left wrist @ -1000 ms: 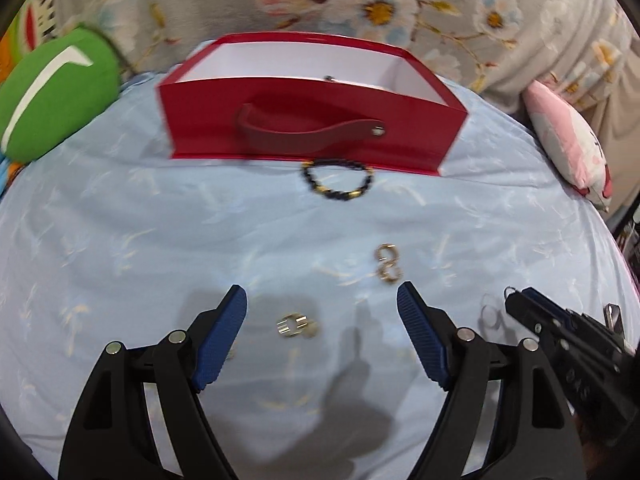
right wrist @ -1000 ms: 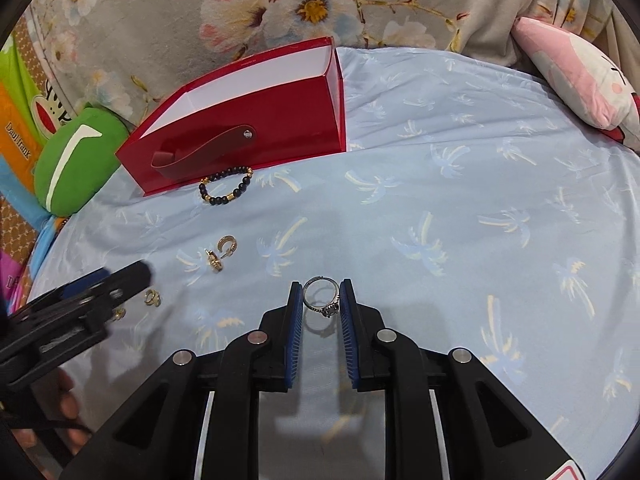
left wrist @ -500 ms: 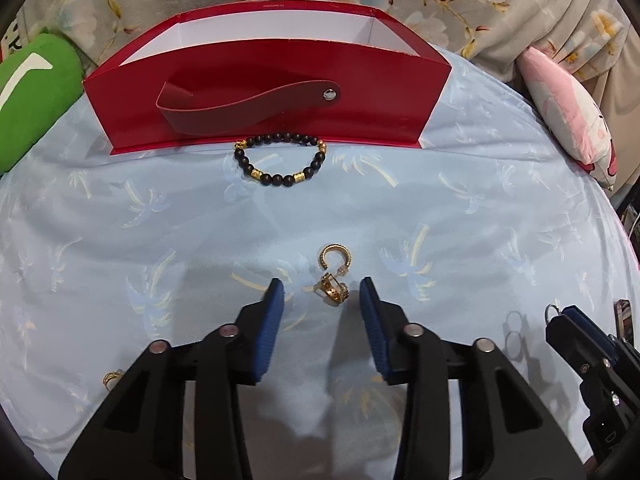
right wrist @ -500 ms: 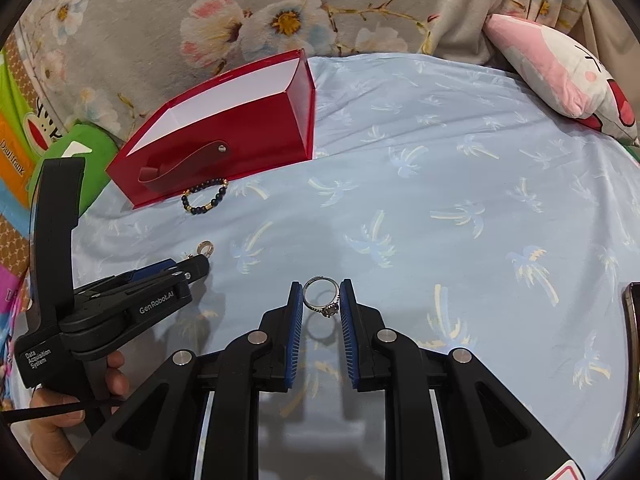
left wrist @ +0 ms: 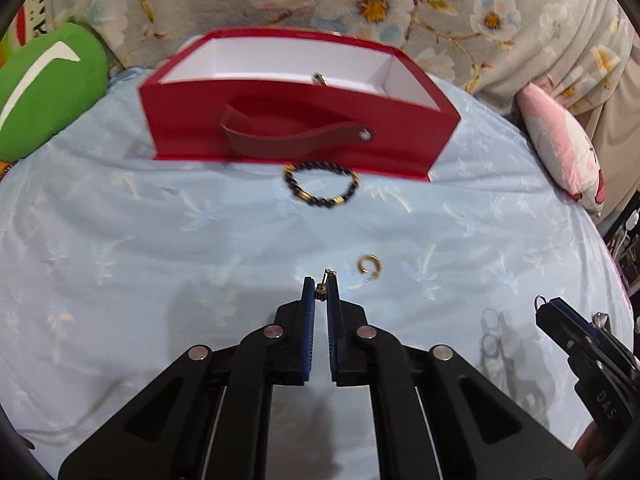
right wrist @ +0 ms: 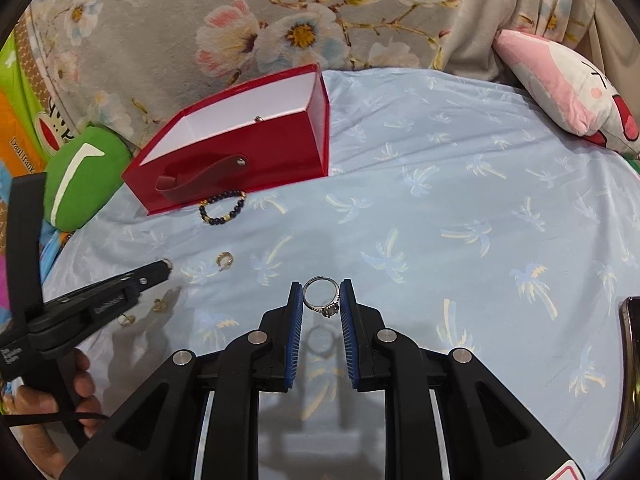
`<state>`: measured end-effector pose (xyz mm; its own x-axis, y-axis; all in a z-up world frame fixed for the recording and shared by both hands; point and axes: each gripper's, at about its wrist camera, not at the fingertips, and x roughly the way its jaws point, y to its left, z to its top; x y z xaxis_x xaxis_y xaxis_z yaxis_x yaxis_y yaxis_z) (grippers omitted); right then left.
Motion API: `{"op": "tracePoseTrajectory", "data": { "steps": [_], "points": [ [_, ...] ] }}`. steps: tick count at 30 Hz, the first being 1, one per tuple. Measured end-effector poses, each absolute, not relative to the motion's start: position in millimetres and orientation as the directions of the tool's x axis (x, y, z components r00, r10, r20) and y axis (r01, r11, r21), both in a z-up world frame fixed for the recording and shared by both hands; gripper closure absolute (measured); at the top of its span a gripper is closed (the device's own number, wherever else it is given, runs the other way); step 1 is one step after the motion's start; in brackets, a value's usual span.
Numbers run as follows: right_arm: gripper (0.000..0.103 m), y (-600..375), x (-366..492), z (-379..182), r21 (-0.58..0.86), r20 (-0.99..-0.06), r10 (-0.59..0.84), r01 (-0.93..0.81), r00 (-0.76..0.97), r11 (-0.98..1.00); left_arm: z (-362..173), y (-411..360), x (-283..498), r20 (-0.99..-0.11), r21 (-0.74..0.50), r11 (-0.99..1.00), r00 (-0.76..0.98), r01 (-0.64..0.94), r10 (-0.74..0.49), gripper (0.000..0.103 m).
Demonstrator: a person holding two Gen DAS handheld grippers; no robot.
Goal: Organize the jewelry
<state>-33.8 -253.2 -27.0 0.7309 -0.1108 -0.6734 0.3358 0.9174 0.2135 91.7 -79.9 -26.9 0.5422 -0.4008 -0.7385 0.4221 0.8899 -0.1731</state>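
Blue bedsheet (left wrist: 160,240): left gripper (left wrist: 320,286) pinching gold earring (left wrist: 321,289); right gripper (right wrist: 321,298) clamping silver ring (right wrist: 322,297).

One red box (right wrist: 240,152) stands on the bed, with one small item (left wrist: 319,78) inside it — too small to identify. One beaded bracelet (right wrist: 222,211) lies just before it. Gold earrings number four: one in the left claw (left wrist: 320,294), one hoop (left wrist: 369,266) beside it, two more (right wrist: 161,305) (right wrist: 122,319) lower left. One silver ring (right wrist: 322,296) — held in the right claw (right wrist: 320,300). Two plush pillows: green (right wrist: 82,178), pink (right wrist: 568,84).
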Motion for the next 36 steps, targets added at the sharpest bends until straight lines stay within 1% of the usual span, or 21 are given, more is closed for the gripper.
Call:
{"op": "tracePoseTrajectory", "data": {
  "steps": [2, 7, 11, 12, 13, 17, 19, 22, 25, 27, 31, 34, 36],
  "points": [
    [0.085, -250.3, -32.8, -18.7, 0.208, -0.657, -0.111, 0.321, 0.745, 0.924, -13.3, -62.9, 94.9, -0.722, -0.175, 0.897, 0.567, 0.405, -0.397, 0.098],
    [0.085, -246.8, -20.0, 7.8, 0.187, -0.613, -0.109, 0.278, 0.782, 0.942, 27.7, -24.2, 111.7, -0.667, -0.131, 0.923, 0.657, 0.362, -0.352, 0.098],
    [0.085, -247.3, -0.6, 31.6, 0.174, -0.571, -0.1, 0.24, 0.815, 0.955, 51.5, -10.8, 129.7, -0.636, -0.101, 0.935, 0.7, 0.341, -0.324, 0.098],
    [0.095, -247.0, 6.2, 38.5, 0.17, -0.556, -0.097, 0.227, 0.825, 0.959, 57.1, -9.7, 135.1, -0.627, -0.091, 0.937, 0.712, 0.337, -0.317, 0.098],
    [0.102, -247.2, 14.1, 44.4, 0.165, -0.547, -0.091, 0.214, 0.832, 0.963, 62.0, -8.7, 139.6, -0.618, -0.083, 0.939, 0.722, 0.335, -0.312, 0.098],
    [0.102, -248.4, 49.1, 62.8, 0.157, -0.514, -0.07, 0.174, 0.855, 0.972, 79.6, -15.2, 165.1, -0.591, -0.062, 0.942, 0.748, 0.329, -0.3, 0.098],
    [0.102, -248.2, 66.6, 67.3, 0.123, -0.514, -0.09, 0.177, 0.853, 0.977, 83.6, -20.6, 179.6, -0.59, -0.058, 0.942, 0.75, 0.33, -0.298, 0.098],
    [0.103, -253.5, 77.6, 65.1, 0.127, -0.526, -0.093, 0.187, 0.845, 0.974, 86.4, -25.5, 191.5, -0.594, -0.069, 0.941, 0.744, 0.332, -0.306, 0.098],
    [0.102, -255.6, 75.6, 40.3, 0.128, -0.583, -0.079, 0.188, 0.809, 0.974, 84.8, -27.1, 189.2, -0.588, -0.069, 0.937, 0.745, 0.341, -0.315, 0.098],
    [0.093, -256.0, 75.9, 13.3, 0.134, -0.632, -0.067, 0.194, 0.772, 0.972, 78.8, -26.9, 187.7, -0.592, -0.071, 0.937, 0.742, 0.341, -0.315, 0.098],
    [0.092, -253.8, 92.6, -26.9, 0.143, -0.703, -0.028, 0.18, 0.71, 0.973, 63.8, -28.2, 187.1, -0.62, -0.09, 0.937, 0.717, 0.339, -0.319, 0.098],
    [0.085, -248.8, 108.2, -42.5, 0.156, -0.728, -0.004, 0.171, 0.686, 0.973, 54.4, -30.2, 184.1, -0.635, -0.089, 0.936, 0.705, 0.34, -0.316, 0.098],
    [0.072, -241.8, 118.2, -49.2, 0.153, -0.735, 0.006, 0.156, 0.678, 0.976, 49.5, -30.0, 182.2, -0.641, -0.08, 0.938, 0.703, 0.338, -0.309, 0.098]
  ]
}}
